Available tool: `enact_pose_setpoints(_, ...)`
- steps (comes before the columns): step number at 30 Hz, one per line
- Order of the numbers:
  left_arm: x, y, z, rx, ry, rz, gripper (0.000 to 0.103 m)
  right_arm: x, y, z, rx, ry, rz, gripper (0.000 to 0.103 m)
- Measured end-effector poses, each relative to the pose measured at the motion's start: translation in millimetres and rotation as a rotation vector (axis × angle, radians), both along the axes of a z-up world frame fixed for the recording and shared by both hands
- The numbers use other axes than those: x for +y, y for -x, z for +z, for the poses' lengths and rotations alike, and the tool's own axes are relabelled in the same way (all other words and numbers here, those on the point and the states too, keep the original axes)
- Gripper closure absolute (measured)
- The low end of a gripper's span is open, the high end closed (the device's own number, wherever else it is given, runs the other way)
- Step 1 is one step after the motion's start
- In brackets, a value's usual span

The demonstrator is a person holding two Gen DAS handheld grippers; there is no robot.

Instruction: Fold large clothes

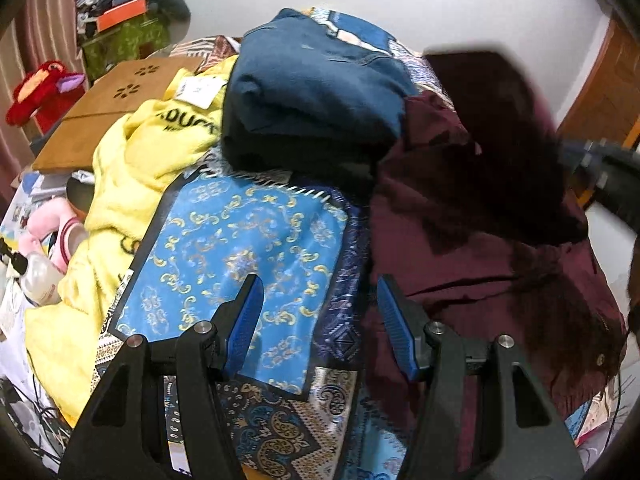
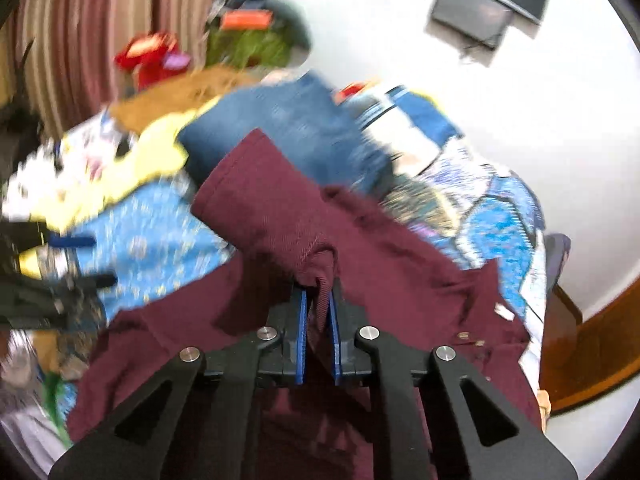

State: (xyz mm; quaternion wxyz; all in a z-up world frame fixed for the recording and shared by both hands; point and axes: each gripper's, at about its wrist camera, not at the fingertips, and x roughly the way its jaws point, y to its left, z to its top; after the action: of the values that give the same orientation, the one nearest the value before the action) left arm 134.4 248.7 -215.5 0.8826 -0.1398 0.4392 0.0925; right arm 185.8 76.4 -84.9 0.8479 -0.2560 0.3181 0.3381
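A large maroon garment [image 1: 488,248] lies crumpled on the right side of the bed, over a blue patterned bedcover [image 1: 240,256]. My left gripper [image 1: 320,286] is open and empty, hovering above the bedcover just left of the garment's edge. My right gripper [image 2: 318,296] is shut on a fold of the maroon garment [image 2: 280,208] and holds a sleeve-like flap lifted. The right gripper also shows in the left wrist view [image 1: 608,176] as a dark blurred shape at the right edge. The left gripper shows blurred at the left of the right wrist view [image 2: 72,256].
A folded blue garment [image 1: 316,80] sits on a dark one at the back of the bed. A yellow fleece [image 1: 132,168] lies left. A brown board [image 1: 120,100], red plush toy [image 1: 44,88] and cluttered boxes stand beyond. A wooden door [image 2: 592,344] is at right.
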Motion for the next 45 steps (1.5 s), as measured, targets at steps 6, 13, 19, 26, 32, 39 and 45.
enact_pose_setpoints(6,-21,-7,5,0.016,-0.026,-0.033,0.045,-54,-16,50,-0.078,-0.143,-0.132,0.095)
enact_pose_setpoints(13,-41,-27,-2,0.055,-0.031,-0.044,0.045,-137,-29,74,-0.091,-0.302,-0.32,0.095)
enact_pose_setpoints(19,-56,-46,-18,0.113,-0.043,-0.042,0.045,-202,-36,71,-0.069,-0.385,-0.467,0.095)
enact_pose_setpoints(26,-69,-48,-35,0.161,-0.046,-0.046,0.045,-248,-49,14,0.049,-0.354,-0.606,0.095)
enact_pose_setpoints(32,-69,-47,-39,0.173,-0.054,-0.04,0.039,-276,-54,-47,0.22,-0.332,-0.679,0.095)
enact_pose_setpoints(39,-75,-47,-43,0.178,-0.074,-0.035,0.038,-296,-56,-90,0.397,-0.274,-0.717,0.094)
enact_pose_setpoints(45,-79,-47,-37,0.183,-0.105,-0.039,0.039,-311,-47,-98,0.52,-0.261,-0.73,0.086)
